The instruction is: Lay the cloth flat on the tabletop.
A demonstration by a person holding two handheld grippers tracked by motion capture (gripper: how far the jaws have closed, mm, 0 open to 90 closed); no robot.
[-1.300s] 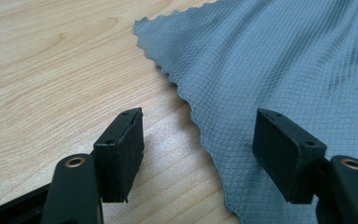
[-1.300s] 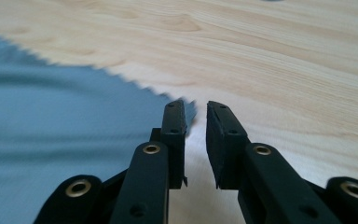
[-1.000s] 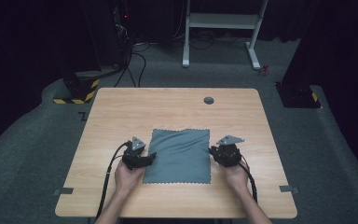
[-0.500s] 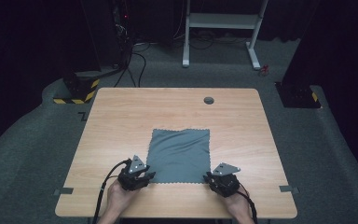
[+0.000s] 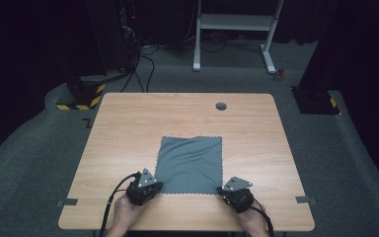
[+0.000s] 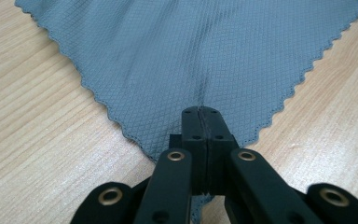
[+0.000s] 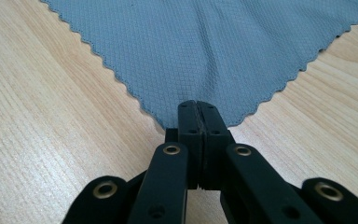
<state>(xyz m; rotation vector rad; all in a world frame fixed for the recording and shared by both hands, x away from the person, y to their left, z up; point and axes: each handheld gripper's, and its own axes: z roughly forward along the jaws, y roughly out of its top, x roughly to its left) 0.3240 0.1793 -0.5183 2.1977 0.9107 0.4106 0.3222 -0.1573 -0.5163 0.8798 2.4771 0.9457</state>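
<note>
A grey cloth (image 5: 190, 163) with zigzag edges lies flat on the wooden table (image 5: 128, 128). My left gripper (image 5: 154, 188) sits at its near left corner, my right gripper (image 5: 225, 190) at its near right corner. In the left gripper view the cloth (image 6: 191, 56) runs into my left gripper (image 6: 200, 112), whose jaws have just been closing and now pinch the corner, raising a small ridge. In the right gripper view my right gripper (image 7: 196, 106) has likewise just closed on the other corner of the cloth (image 7: 214, 46).
A round cable hole (image 5: 221, 106) sits near the table's far edge. Tape strips (image 5: 67, 202) mark the near left and near right (image 5: 302, 200) of the tabletop. A white stand (image 5: 237, 22) and cables lie on the floor behind.
Both hands have pulled back from the cloth's side edges to its two near corners. Both pairs of jaws have closed onto those corners.
</note>
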